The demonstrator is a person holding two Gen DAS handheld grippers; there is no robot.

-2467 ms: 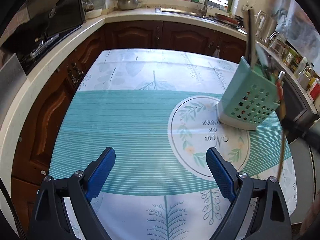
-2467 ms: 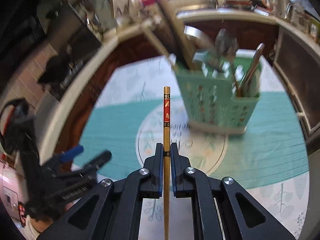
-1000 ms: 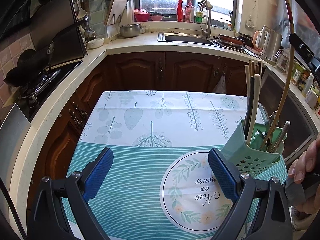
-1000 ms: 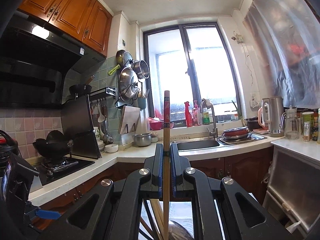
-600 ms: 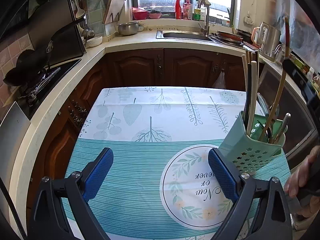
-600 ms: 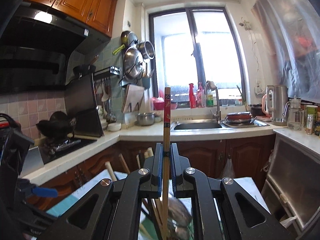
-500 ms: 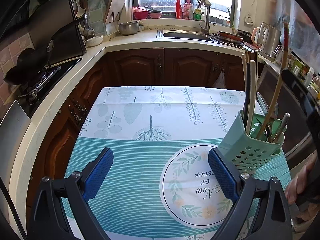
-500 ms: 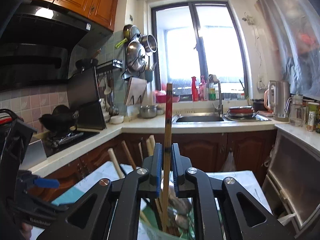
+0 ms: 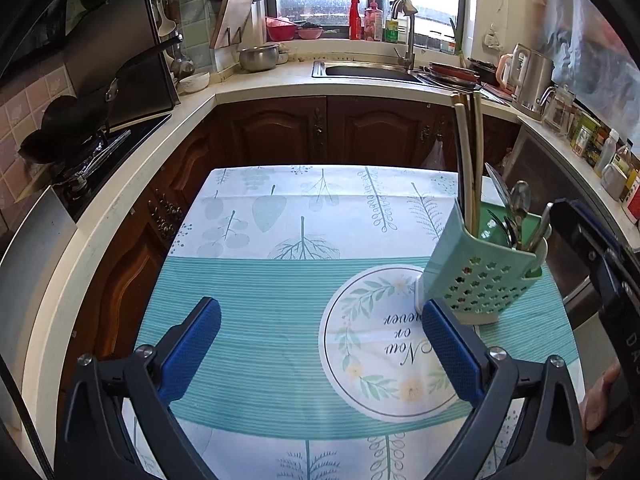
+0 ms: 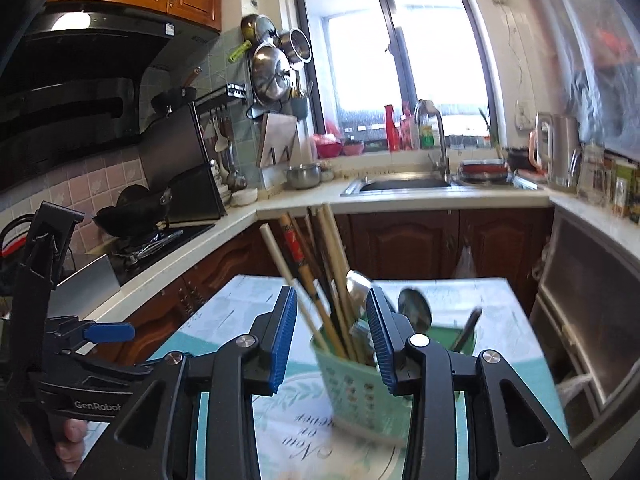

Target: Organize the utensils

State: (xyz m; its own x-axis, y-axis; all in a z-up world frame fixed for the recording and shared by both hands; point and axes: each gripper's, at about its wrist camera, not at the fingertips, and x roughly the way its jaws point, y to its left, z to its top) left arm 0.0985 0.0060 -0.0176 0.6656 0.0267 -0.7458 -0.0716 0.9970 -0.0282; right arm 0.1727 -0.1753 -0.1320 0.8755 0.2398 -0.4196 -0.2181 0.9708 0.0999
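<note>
Our right gripper (image 10: 332, 336) is opening, with nothing pinched (the sticks show behind its blue pads). Just past it stands the pale green plastic utensil holder with holes (image 10: 360, 388), full of long wooden chopsticks (image 10: 332, 276) and metal spoons (image 10: 414, 308). Our left gripper (image 9: 320, 354) hangs wide open beside that holder, over the leafy teal tablecloth (image 9: 256, 292).

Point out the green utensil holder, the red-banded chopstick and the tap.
green utensil holder (image 9: 476, 284), left wrist view, on its perforated front wall.
red-banded chopstick (image 10: 295, 249), right wrist view, on its red band.
tap (image 9: 405, 34), left wrist view, on its upright neck.
</note>
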